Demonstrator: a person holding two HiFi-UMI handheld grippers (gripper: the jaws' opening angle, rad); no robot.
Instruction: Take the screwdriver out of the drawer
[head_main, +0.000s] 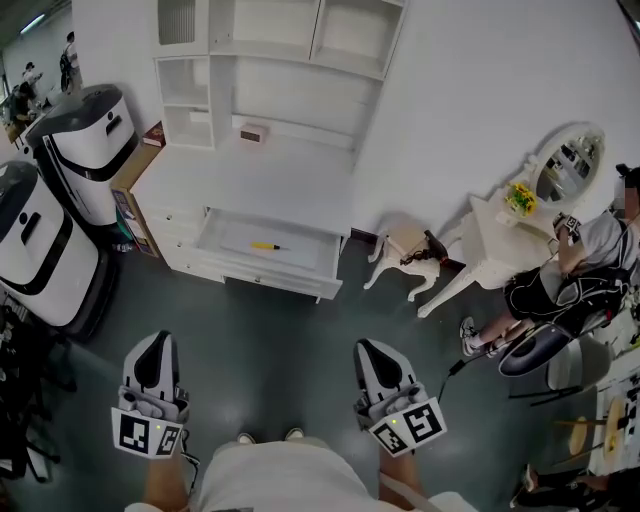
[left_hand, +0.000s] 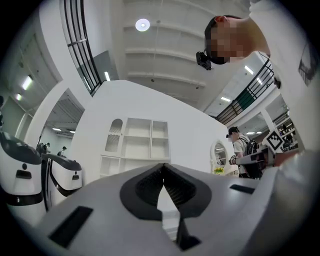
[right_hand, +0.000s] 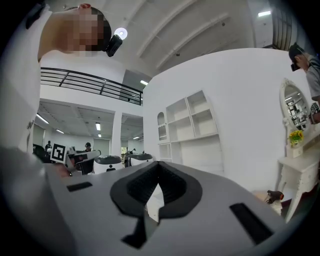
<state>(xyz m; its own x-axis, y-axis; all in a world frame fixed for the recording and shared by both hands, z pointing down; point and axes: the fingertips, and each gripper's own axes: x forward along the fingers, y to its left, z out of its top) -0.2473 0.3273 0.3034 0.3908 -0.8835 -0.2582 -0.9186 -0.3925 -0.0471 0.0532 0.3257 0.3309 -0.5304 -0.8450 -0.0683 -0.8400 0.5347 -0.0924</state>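
Note:
A yellow-handled screwdriver (head_main: 265, 245) lies in the open drawer (head_main: 300, 272) of a white desk (head_main: 250, 175), seen in the head view a few steps ahead of me. Both grippers hang low near my body, well short of the drawer. My left gripper (head_main: 158, 342) is shut with nothing between its jaws, whose tips meet. My right gripper (head_main: 370, 350) is likewise shut and empty. In the left gripper view the left gripper (left_hand: 162, 167) points towards the white shelf unit (left_hand: 137, 145). In the right gripper view the right gripper (right_hand: 159, 165) faces the same shelf unit (right_hand: 192, 127).
Two white and black machines (head_main: 85, 140) (head_main: 30, 245) stand left of the desk. A small box (head_main: 252, 132) sits on the desktop. To the right are a white dressing table with a mirror (head_main: 500, 235), a small animal figure (head_main: 405, 252) and a seated person (head_main: 585, 270).

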